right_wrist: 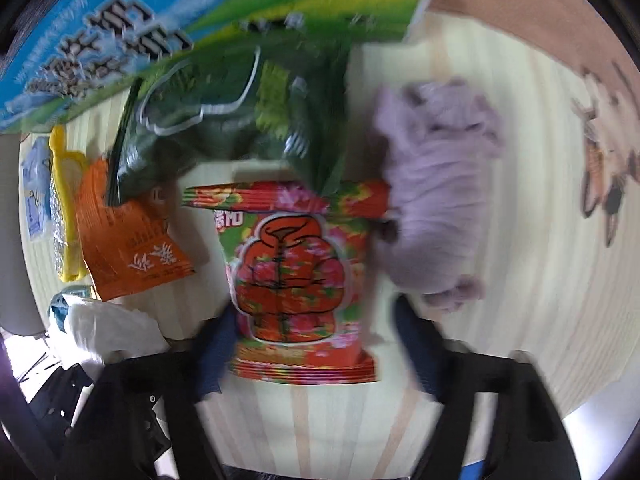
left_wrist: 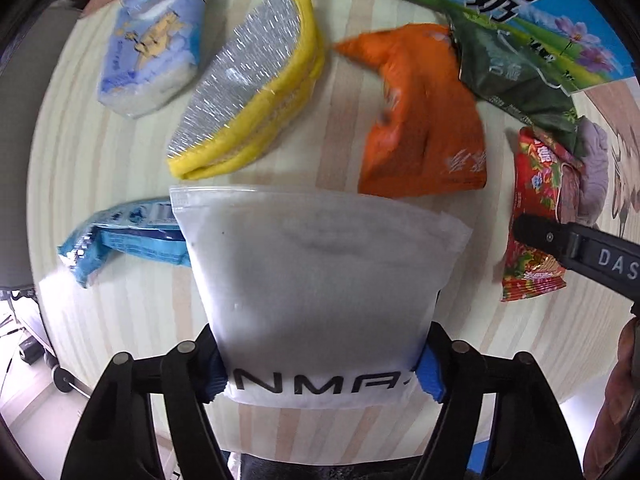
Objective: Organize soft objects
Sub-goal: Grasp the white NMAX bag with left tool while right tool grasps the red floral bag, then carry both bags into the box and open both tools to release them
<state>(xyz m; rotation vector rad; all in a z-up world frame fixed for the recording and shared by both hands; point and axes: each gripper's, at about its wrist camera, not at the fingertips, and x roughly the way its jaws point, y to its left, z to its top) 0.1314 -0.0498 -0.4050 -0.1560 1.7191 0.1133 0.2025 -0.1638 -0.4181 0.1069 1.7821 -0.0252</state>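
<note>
My left gripper (left_wrist: 320, 380) is shut on a frosted white zip pouch (left_wrist: 320, 272) and holds it over the round wooden table (left_wrist: 120, 320). Beyond it lie a yellow-edged silver scrub cloth (left_wrist: 256, 92), an orange packet (left_wrist: 424, 120), a pale blue tissue pack (left_wrist: 156, 44) and a blue snack wrapper (left_wrist: 124, 240). My right gripper (right_wrist: 316, 348) is open, its fingers on either side of a red floral snack packet (right_wrist: 296, 276) lying on the table. A lilac cloth (right_wrist: 436, 192) lies right of it, a dark green packet (right_wrist: 224, 120) behind. The right gripper also shows in the left wrist view (left_wrist: 532, 228).
A blue and green milk carton box (left_wrist: 500, 4) stands along the table's far edge; it also shows in the right wrist view (right_wrist: 120, 40). A tan plush toy (right_wrist: 608, 160) lies at the far right. The table edge runs close on the left and front.
</note>
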